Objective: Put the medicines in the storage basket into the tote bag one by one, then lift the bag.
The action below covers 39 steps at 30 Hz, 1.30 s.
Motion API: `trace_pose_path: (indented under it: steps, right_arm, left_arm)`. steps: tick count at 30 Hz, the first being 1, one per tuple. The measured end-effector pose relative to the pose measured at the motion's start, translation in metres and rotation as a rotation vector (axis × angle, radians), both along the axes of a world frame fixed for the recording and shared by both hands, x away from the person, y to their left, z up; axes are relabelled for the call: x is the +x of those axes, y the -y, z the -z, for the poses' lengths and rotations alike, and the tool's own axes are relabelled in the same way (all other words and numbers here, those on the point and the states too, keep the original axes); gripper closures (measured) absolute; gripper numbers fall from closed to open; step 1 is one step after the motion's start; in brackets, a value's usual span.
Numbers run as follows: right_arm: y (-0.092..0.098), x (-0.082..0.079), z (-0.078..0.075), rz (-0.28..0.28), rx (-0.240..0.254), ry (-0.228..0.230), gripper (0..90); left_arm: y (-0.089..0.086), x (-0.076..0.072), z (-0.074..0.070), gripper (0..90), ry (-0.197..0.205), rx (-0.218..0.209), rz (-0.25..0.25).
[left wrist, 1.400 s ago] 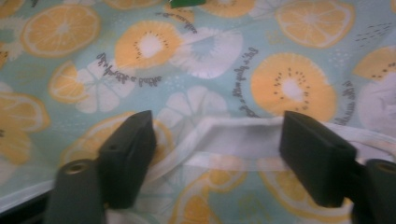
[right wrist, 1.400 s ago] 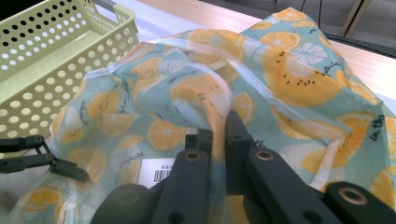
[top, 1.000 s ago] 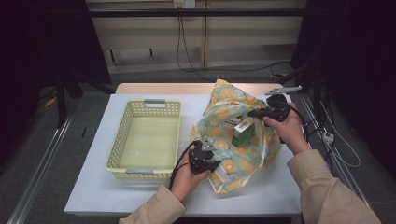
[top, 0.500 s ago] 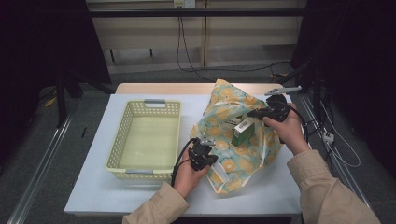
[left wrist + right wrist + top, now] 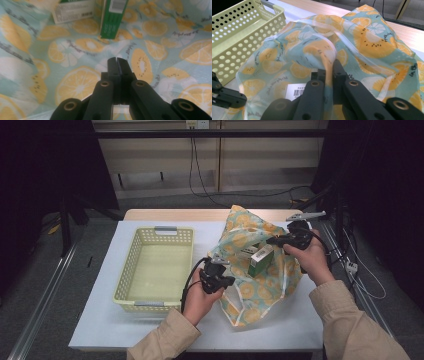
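Pinching the near rim of the fruit-print bag (image 5: 260,285) in my left claw (image 5: 222,270), I've just finished closing it: the jaws stand tight together, with a sliver of fabric apparently caught between them, and the rim now sits higher off the table (image 5: 280,330) than a second ago. That widens the mouth, which I judge readies the boxes for lifting out. Farther in, two green boxes (image 5: 260,260) stand inside the bag. Beyond them my right claw (image 5: 274,240) is clamped on the far rim's fabric, unmoved. The yellow basket (image 5: 150,305) waits empty to the left.
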State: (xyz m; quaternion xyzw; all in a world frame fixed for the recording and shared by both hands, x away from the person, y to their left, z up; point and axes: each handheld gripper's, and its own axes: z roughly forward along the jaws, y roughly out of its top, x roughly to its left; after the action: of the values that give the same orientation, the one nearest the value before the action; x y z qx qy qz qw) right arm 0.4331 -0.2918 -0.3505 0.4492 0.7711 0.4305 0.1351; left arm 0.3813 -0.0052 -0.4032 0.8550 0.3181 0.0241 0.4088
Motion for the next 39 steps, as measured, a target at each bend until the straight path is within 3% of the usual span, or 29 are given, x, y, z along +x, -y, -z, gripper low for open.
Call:
trace_pose_path:
  steps: [18, 32, 39]
  right_arm:
    - [0.0, 0.002, -0.009, -0.006, 0.017, 0.008, 88.8]
    - [0.001, 0.003, -0.038, -0.003, 0.015, 0.048, 88.8]
    - [0.003, 0.007, -0.057, 0.0, 0.023, 0.07, 88.9]
  left_arm:
    - [-0.008, 0.024, -0.046, 90.0, 0.009, -0.009, -0.019]
    - [-0.017, 0.052, -0.115, 90.0, 0.072, -0.03, -0.057]
    - [-0.016, 0.07, -0.15, 90.0, 0.08, -0.043, -0.073]
